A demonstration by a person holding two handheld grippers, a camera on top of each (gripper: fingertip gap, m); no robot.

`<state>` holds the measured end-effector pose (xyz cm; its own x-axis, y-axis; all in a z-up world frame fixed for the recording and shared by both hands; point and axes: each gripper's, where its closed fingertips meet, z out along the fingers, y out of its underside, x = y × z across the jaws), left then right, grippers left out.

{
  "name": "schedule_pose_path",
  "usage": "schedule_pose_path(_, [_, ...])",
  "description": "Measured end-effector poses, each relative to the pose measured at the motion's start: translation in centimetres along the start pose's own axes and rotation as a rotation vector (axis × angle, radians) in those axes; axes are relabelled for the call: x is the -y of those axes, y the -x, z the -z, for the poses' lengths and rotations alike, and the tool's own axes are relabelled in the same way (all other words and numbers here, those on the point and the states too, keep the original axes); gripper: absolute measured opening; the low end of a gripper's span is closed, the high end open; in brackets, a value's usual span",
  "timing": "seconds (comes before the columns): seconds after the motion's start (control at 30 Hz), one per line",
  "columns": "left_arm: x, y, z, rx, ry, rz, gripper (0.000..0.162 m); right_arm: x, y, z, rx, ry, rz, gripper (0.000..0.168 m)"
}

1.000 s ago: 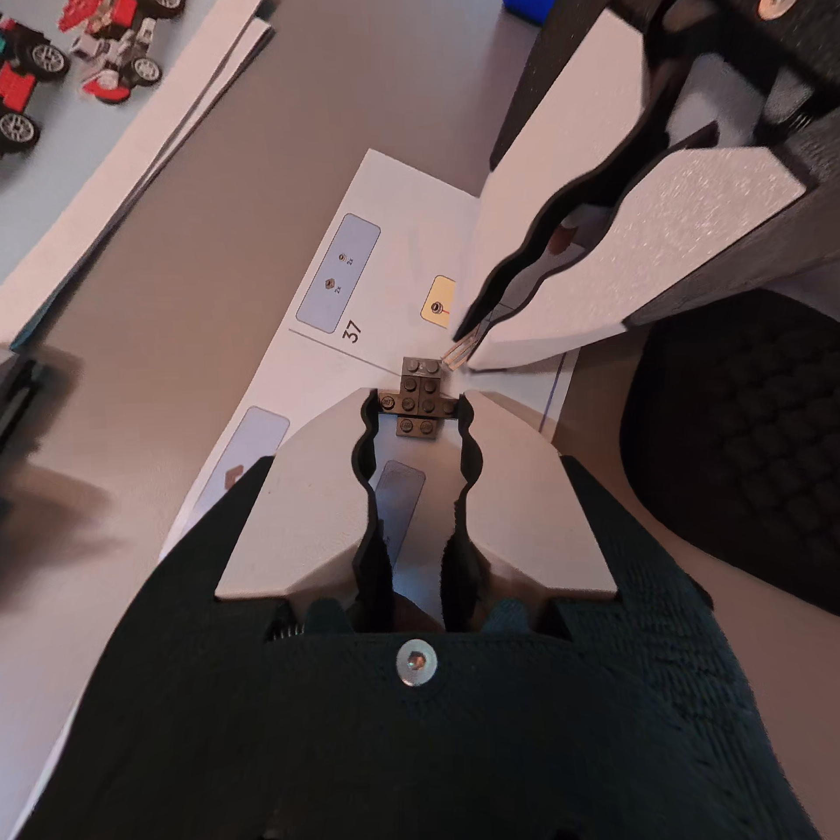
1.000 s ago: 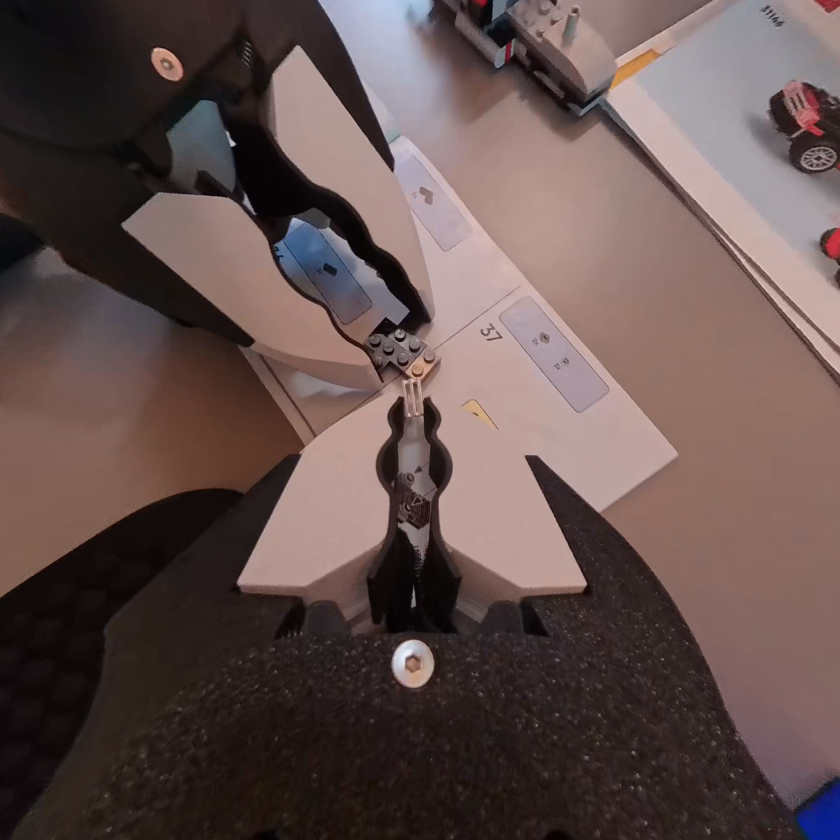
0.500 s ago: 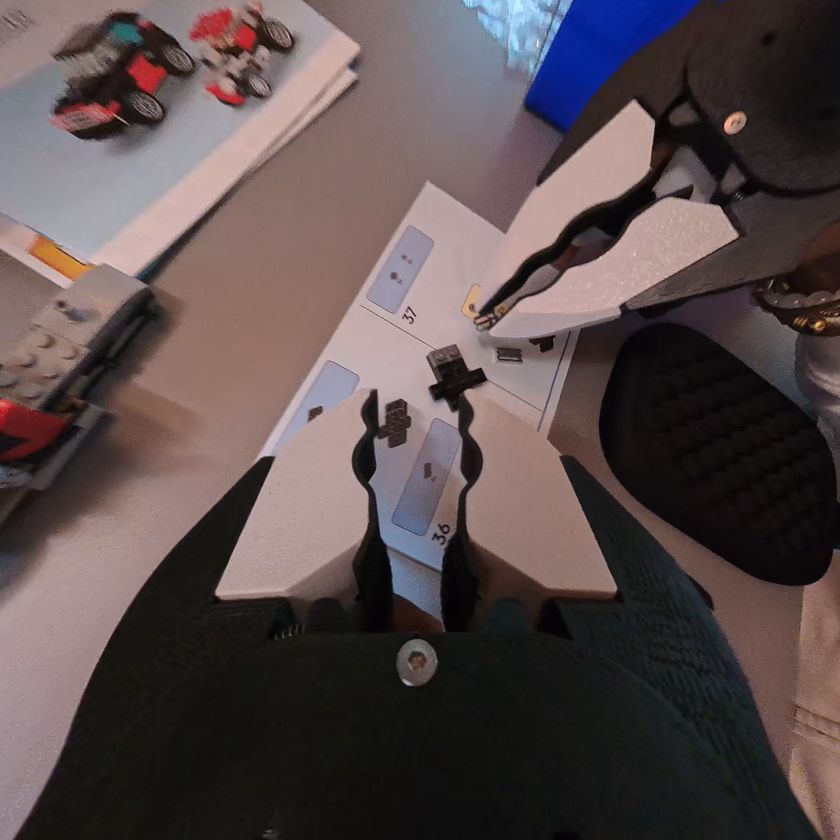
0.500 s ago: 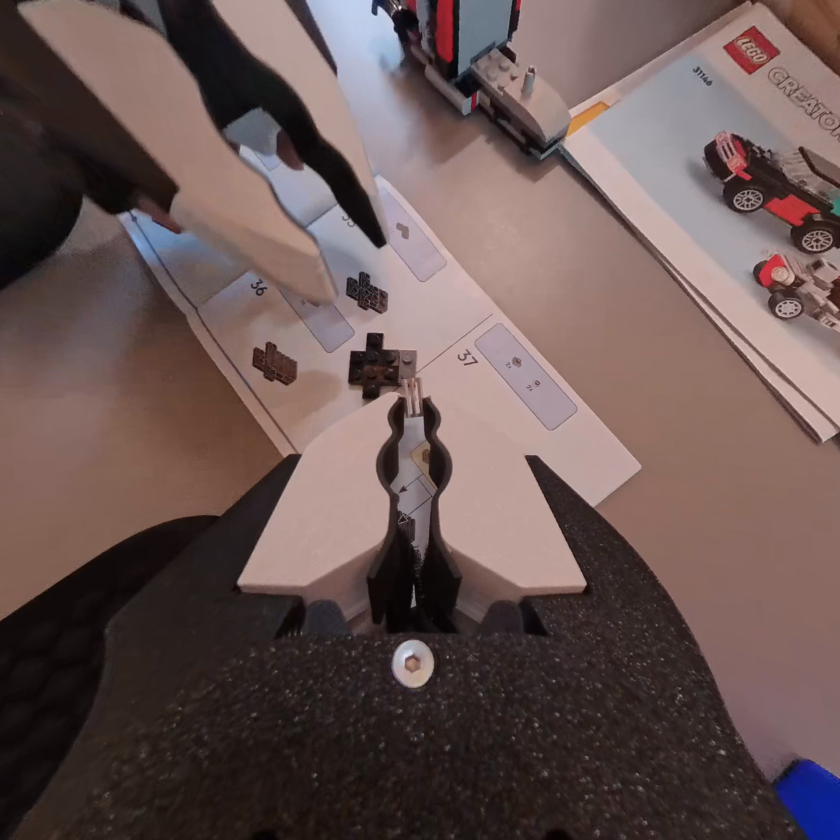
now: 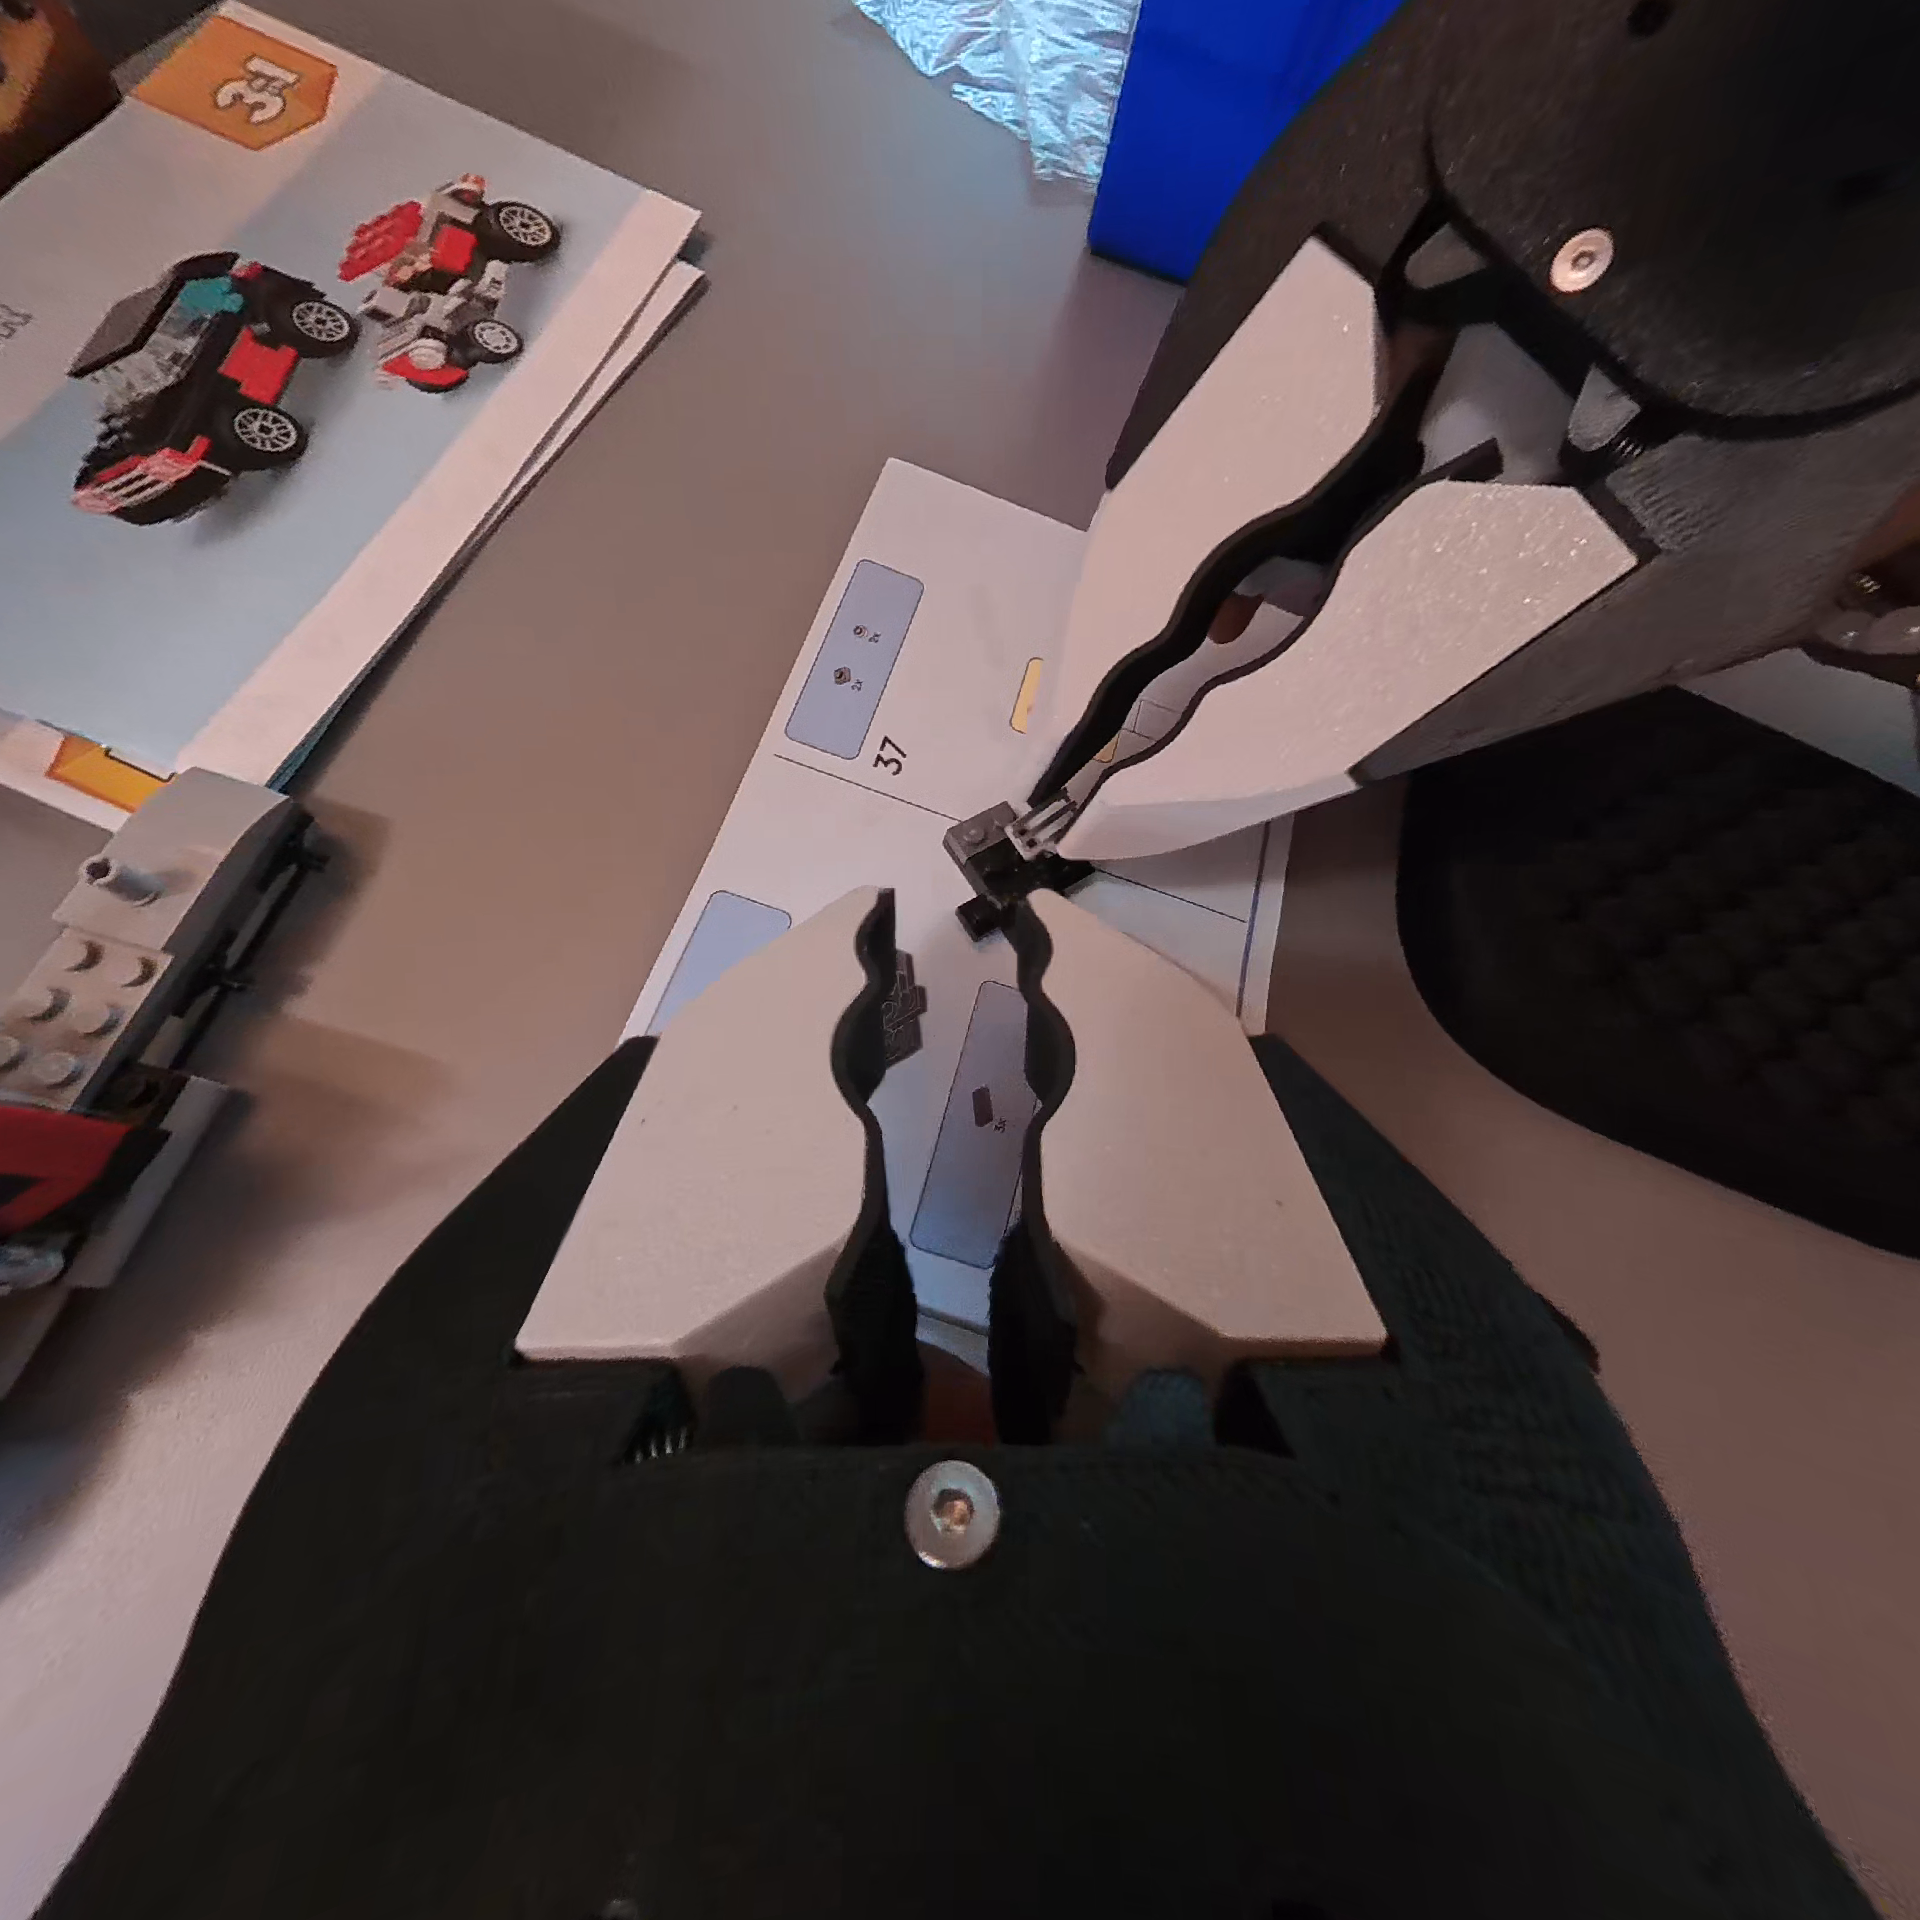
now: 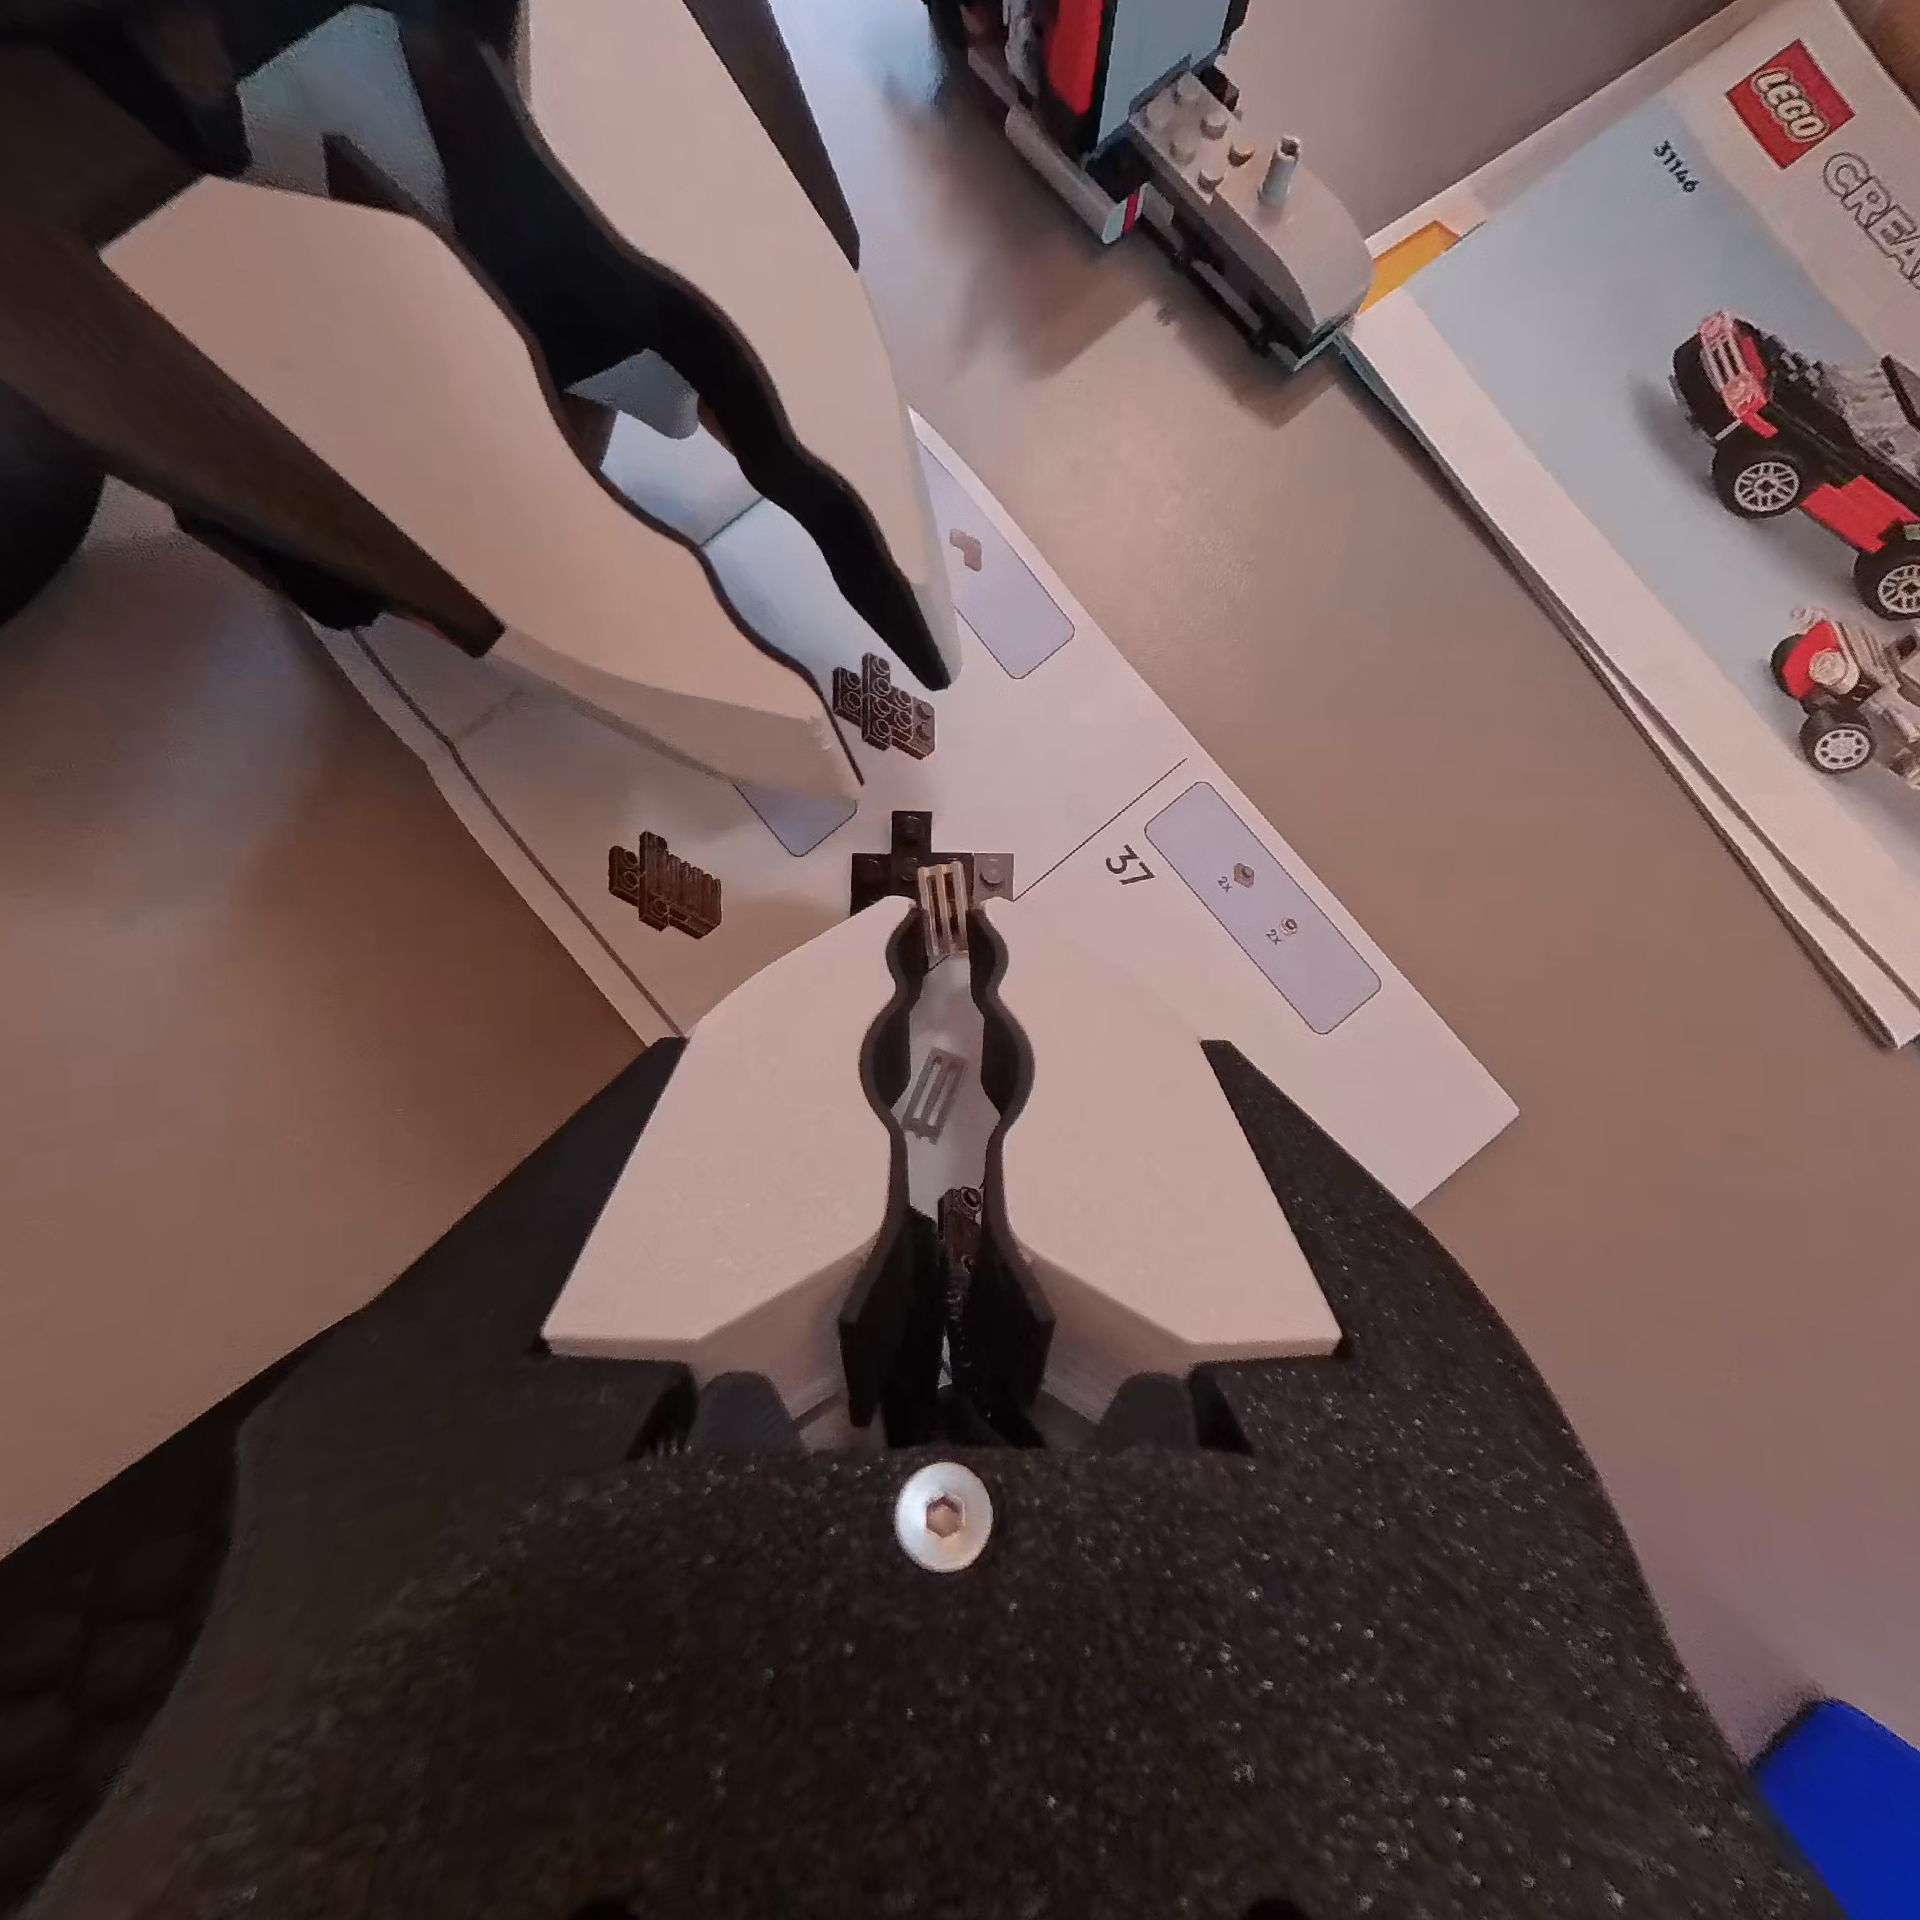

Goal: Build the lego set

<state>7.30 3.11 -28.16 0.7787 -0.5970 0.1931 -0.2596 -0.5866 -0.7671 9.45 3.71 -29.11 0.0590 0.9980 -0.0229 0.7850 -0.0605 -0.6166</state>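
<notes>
**Right wrist view: grille tile meets black plate assembly**

Right wrist view shows the grey table [image 6: 1351,644] bearing the instruction sheet [image 6: 1195,1039]. Left gripper [image 5: 956,914] hovers with its fingers parted, empty. Right gripper [image 6: 943,920] pinches a pale grille tile [image 6: 943,899], touching the black plate assembly [image 6: 899,862] on the sheet.

A smooth grey-brown tabletop [image 5: 790,343] under soft light, with a black quilted pad [image 5: 1683,956] at its edge.

Far off on grey table [image 5: 831,260]: blue box [image 5: 1153,135], crumpled clear wrapper [image 5: 1029,73] beside it. Black cushion [image 5: 1662,935] at table's edge.
</notes>
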Motion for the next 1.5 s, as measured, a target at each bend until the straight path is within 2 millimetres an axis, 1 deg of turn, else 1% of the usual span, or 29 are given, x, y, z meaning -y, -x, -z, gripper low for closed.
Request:
schedule_pose_path(0.23, [-0.4,-0.2,-0.2,0.004,0.003,-0.029,0.024,-0.4,-1.1,0.2,-0.036,0.023,-0.008,0.008])
schedule_pose_path(0.4, [-1.1,-0.8,-0.8,-0.012,0.052,-0.049,0.025,-0.2,-1.1,-0.3,-0.021,0.036,0.003,0.008])
schedule_pose_path(0.6, [-1.6,-1.2,-1.2,-0.02,0.084,-0.08,0.026,-0.1,-1.1,-0.9,-0.004,0.065,-0.01,0.008])
schedule_pose_path(0.7, [-1.6,-1.2,-1.3,-0.021,0.084,-0.081,0.026,-0.1,-0.8,-1.0,0.015,0.072,-0.029,0.008])
schedule_pose_path(0.83, [-1.6,-1.2,-1.2,-0.023,0.08,-0.081,0.026,-0.1,-1.1,-1.0,0.012,0.076,-0.043,0.009])
schedule_pose_path(1.13, [-1.6,-1.2,-1.2,-0.022,0.081,-0.082,0.026,-0.3,-0.7,-1.0,0.033,0.092,-0.059,0.011])
schedule_pose_path(1.37, [-1.5,-1.1,-1.2,-0.017,0.076,-0.083,0.026,-0.2,-0.4,-0.5,0.063,0.074,-0.075,0.012])
schedule_pose_path(1.5, [-1.6,-0.6,-0.8,0.0,0.079,-0.098,0.026,0.1,-1.0,0.4,0.056,0.038,-0.086,0.013])
